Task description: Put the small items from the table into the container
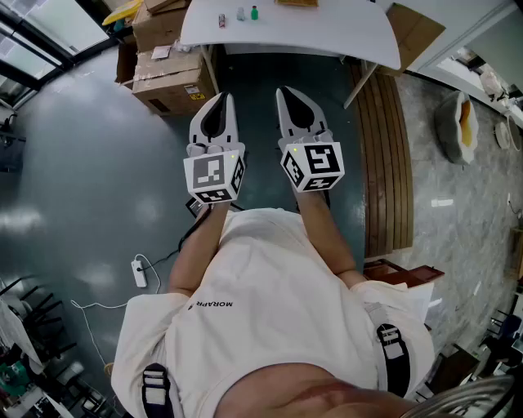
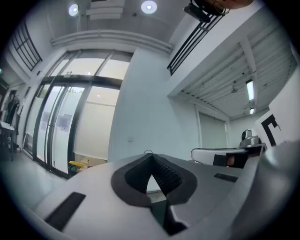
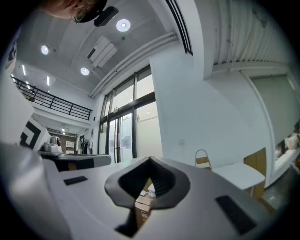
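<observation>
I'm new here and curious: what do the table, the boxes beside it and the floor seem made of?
Table: smooth white top, likely laminate or painted board, evenly coloured. Boxes: brown cardboard, shown by flaps and labels. Floor: dark and glossy, perhaps sealed concrete or resin, since it reflects light.

Cream short-sleeved T-shirt [image 1: 270, 286]; 2 black-buckled straps [image 1: 393, 349]; left gripper [image 1: 221, 99], right gripper [image 1: 287, 91] white, black-lined jaws.

A white table [image 1: 327, 37] carries three small items in a short row: a reddish one [image 1: 221, 20], a grey one [image 1: 241, 14] and a green one [image 1: 254, 12]. They stand close together, well back from its near edge.
</observation>
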### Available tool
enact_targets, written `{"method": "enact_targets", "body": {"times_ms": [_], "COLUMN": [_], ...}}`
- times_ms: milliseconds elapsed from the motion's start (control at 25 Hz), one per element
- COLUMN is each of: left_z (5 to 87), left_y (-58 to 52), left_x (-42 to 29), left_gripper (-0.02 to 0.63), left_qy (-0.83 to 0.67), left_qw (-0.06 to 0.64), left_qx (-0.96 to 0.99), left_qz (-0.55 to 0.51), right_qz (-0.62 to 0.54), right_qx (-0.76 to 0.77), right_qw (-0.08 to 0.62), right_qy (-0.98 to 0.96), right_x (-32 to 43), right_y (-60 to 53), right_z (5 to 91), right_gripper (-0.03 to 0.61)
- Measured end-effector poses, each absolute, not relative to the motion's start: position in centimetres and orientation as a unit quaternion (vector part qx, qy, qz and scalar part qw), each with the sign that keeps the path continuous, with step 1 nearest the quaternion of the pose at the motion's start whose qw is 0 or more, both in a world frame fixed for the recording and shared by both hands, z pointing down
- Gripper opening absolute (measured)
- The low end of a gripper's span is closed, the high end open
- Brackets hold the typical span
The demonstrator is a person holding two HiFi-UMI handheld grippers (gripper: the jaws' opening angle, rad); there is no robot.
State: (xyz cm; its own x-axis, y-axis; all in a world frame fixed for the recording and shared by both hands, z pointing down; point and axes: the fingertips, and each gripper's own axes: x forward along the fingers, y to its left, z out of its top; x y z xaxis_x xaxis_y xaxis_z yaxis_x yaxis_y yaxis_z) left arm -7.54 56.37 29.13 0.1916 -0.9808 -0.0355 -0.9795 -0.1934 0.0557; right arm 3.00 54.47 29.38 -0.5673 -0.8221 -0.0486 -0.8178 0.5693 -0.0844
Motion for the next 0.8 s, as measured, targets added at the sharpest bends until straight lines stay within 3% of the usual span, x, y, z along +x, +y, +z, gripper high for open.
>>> {"method": "enact_targets", "body": {"times_ms": [800], "left_z": [28.0], "left_y": [54.8], "left_x": [-2.0], "left_gripper": [0.006], "left_qy": [-0.654], "left_qw": [-0.014], "left_qx": [0.756], "left_qz": [-0.025], "right_qz": [-0.021], "right_qx": [-0.440], "right_qw": [0.048], "right_qy": [0.897], "right_x": [10.0], "right_y": [51.9], "right_z": [29.3], "right_gripper": [0.011]}}
